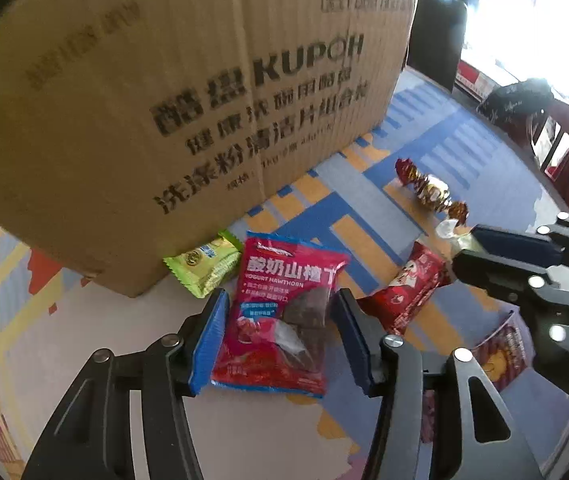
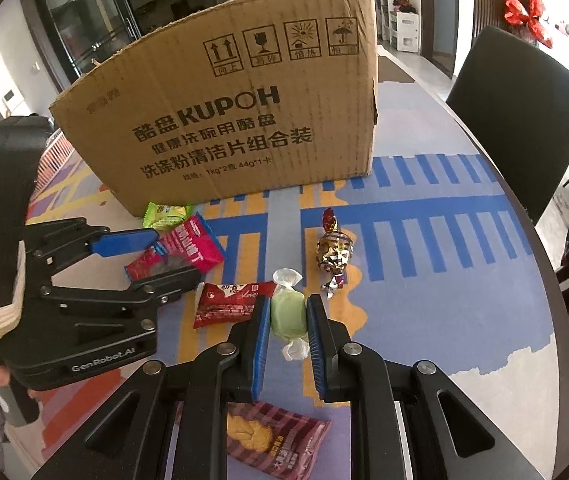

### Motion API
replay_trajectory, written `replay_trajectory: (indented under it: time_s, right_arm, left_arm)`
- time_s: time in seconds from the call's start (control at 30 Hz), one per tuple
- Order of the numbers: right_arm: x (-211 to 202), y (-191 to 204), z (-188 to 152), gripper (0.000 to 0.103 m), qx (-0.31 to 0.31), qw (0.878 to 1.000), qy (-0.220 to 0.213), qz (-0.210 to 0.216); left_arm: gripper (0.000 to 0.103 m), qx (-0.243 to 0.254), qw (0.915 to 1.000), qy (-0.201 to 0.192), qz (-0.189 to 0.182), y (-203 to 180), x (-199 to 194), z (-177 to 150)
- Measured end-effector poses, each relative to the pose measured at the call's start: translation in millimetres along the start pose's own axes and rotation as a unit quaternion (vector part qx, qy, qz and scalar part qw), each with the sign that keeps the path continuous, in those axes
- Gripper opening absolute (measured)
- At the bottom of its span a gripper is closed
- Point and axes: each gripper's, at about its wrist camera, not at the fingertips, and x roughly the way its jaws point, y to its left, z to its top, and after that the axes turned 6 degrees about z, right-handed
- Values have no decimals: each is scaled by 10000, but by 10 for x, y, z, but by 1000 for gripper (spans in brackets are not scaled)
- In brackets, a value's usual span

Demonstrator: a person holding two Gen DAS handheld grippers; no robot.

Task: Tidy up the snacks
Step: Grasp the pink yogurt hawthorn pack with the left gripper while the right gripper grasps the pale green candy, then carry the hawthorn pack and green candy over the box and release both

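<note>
The right gripper (image 2: 288, 320) is clamped across the pale green twist-wrapped candy (image 2: 288, 314) — long axis pointing away. The left gripper (image 1: 280, 320), spread apart, straddles the red hawthorn snack packet (image 1: 280, 312) on the table (image 2: 464, 320).

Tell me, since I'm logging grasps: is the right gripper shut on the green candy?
Shut: in the right wrist view, the right gripper jaws press both sides of the green candy.

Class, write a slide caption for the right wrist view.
Right gripper closes around a green candy before the cardboard box.
</note>
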Motion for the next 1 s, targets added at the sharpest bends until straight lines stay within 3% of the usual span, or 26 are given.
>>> replay_trajectory:
  time_s: [0.1, 0.17, 0.43, 0.63, 1.0]
  right_arm:
    - [1, 25, -9, 20, -54, 10000, 6, -31]
    - [4, 38, -12, 20, -51, 10000, 19, -3]
    - [-102, 32, 7, 20, -96, 9999, -57, 102]
    - [-310, 62, 56, 20, -210, 9993, -210, 211]
    - [-857, 212, 361, 20, -433, 9941, -887, 453]
  left_arm:
    - [51, -184, 9998, 24, -95, 39, 6, -2]
    - [43, -264, 9996, 27, -132, 51, -12, -13]
    - [42, -707, 9973, -178, 35, 60, -316, -132]
    - [42, -1119, 9911, -717, 21, 87, -760, -151]
    - [42, -1311, 9780, -1552, 468, 144, -1455, 72]
